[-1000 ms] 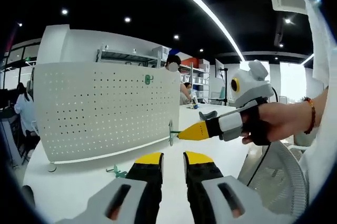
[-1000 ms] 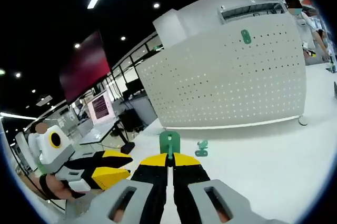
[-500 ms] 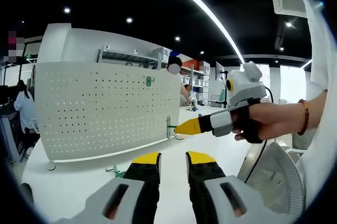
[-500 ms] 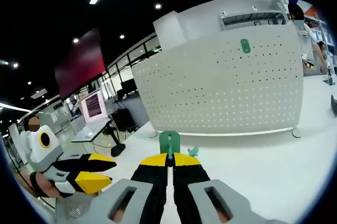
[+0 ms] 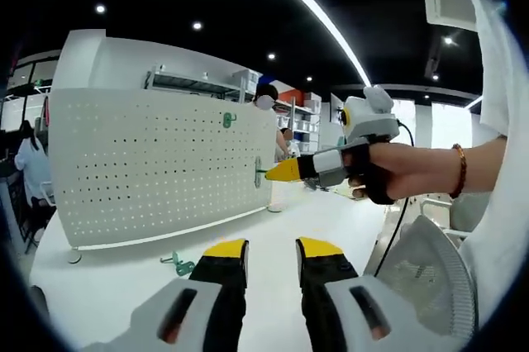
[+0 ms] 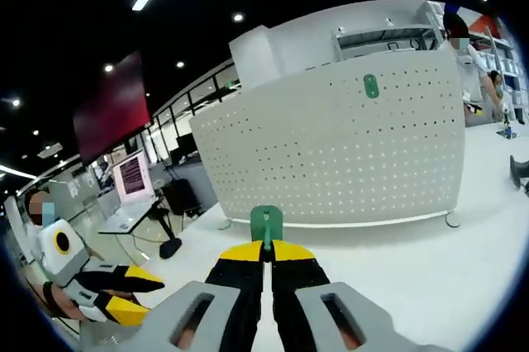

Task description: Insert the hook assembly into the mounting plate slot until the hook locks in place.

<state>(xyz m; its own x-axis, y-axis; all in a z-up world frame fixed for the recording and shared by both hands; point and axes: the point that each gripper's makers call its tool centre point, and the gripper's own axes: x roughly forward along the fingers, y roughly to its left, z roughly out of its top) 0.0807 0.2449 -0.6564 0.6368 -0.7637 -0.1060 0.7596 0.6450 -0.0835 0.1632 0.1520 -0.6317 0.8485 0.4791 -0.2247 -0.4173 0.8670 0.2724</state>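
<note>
Nearing pegboard [image 6: 347, 154], hook [image 6: 266, 225] (still clamped)

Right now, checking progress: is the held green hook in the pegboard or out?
Out. The right claw holds the green hook in front of the pegboard, apart from it.

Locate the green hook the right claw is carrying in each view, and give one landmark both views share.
Left gripper view: green hook at the tip of the right claw, centre, against the pegboard's right edge.
Right gripper view: green hook just above the right claw, lower centre.
Shared landmark: white pegboard, another green hook mounted near its top.
</note>
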